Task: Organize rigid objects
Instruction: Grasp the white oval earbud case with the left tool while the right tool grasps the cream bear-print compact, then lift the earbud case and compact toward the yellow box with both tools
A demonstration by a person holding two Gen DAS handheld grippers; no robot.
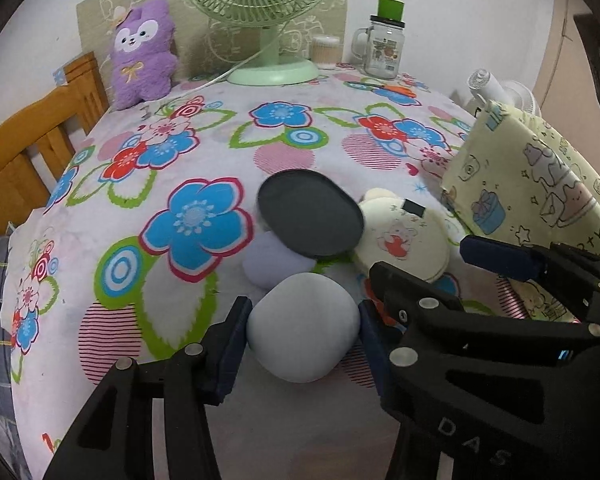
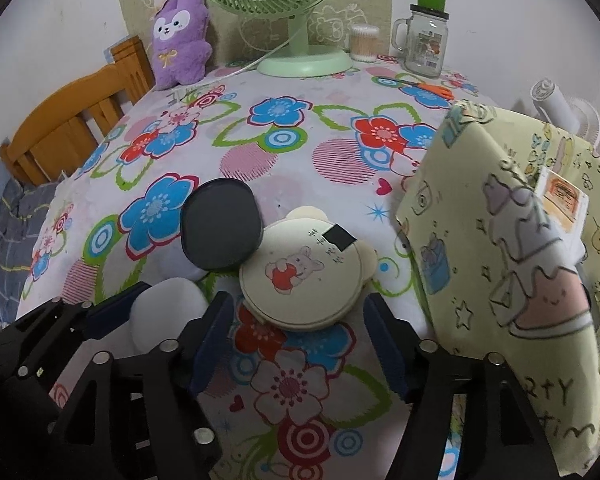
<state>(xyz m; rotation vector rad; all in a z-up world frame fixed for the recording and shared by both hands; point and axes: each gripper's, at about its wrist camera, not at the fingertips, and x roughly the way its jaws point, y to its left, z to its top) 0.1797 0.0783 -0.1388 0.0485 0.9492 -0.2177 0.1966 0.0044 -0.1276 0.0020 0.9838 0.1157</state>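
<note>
Left gripper (image 1: pixel 302 334): fingers set on either side of the pale grey rounded case (image 1: pixel 303 328), pads touching or nearly touching its flanks; looks clamped, case appears held just above or on the bench (image 1: pixel 100 208).
Right gripper (image 2: pixel 298 344): fingers spread wide, nothing between them but cloth.
Target for right: cream bear-ear round case (image 2: pixel 304 276), flat on the bench, directly ahead of the open fingers, just beyond their tips.
Key relation: round case is roughly circular, no real long axis; ears point away and to the right. Right gripper is nearer it than the left.
Neighbours: dark oval lid (image 2: pixel 219 226) lies tilted, its edge overlapping the cream case on the left and resting on a lilac case (image 1: pixel 274 262).
Container: yellow patterned bag (image 2: pixel 512 280) stands upright on the right, just beside the cream case; contents hidden, cannot tell.
Judgement: forward reach should bracket the cream case; risk is nudging the dark lid.
</note>
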